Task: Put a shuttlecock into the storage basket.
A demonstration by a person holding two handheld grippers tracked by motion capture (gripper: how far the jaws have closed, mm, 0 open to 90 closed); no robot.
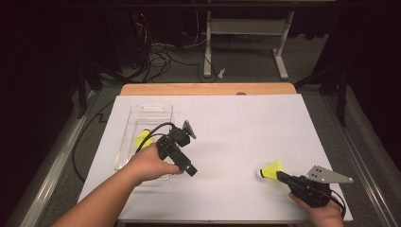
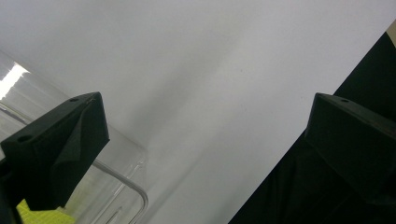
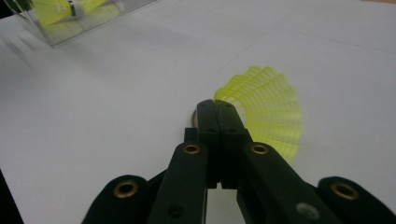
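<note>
Your right gripper (image 1: 280,176) has its jaws pressed together on the skirt of the yellow shuttlecock (image 1: 271,170), which lies on the white sheet (image 1: 236,142) well to the right of the clear tray (image 1: 142,113) and near the sheet's front edge. In the right gripper view the jaws meet at the skirt's edge (image 3: 261,112), and most of the fan spreads off to one side. That is the weak point: you pinch only a thin slice of springy mesh, so the shuttlecock can pivot in the jaws or slip free when you lift it. The cork end (image 1: 259,173) is the heavy part and points away from the jaws, so I expect it to droop and swing on the way to the tray. A hard squeeze can also crease the skirt.

Your left gripper (image 1: 182,153) hangs over the tray's right edge with its jaws spread wide and nothing between them. Another shuttlecock (image 1: 143,140) already lies in the tray, just left of that gripper. If you bring the right gripper across, the left one and its cable stand in the path to the tray; a knock there could shove the light tray along the sheet.
</note>
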